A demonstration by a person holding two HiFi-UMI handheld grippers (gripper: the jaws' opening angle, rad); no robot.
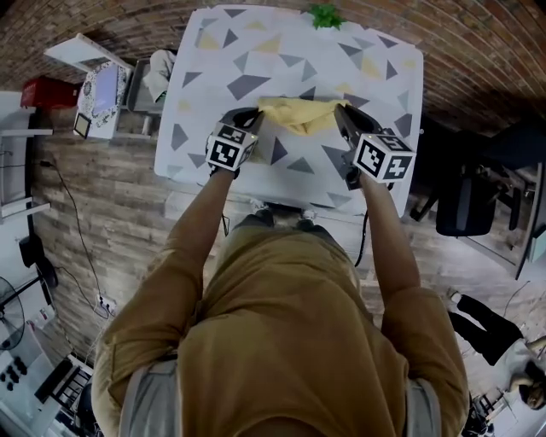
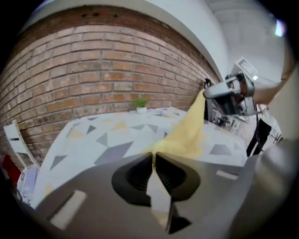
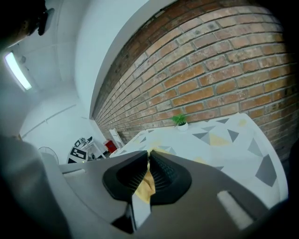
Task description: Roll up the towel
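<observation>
A yellow towel (image 1: 299, 113) hangs stretched between my two grippers above the white table (image 1: 256, 51) with grey and yellow triangles. My left gripper (image 1: 255, 117) is shut on the towel's left end. My right gripper (image 1: 342, 112) is shut on its right end. In the left gripper view the towel (image 2: 187, 135) rises from my closed left gripper (image 2: 154, 161) up to the right gripper (image 2: 231, 93), which is held higher. In the right gripper view a yellow fold of towel (image 3: 145, 184) shows pinched between the jaws of the right gripper (image 3: 148, 161).
A small green plant (image 1: 324, 14) stands at the table's far edge by the brick wall (image 2: 93, 70). A white chair and boxes (image 1: 102, 94) sit left of the table. A black chair (image 1: 465, 201) stands to its right. Cables run across the wooden floor.
</observation>
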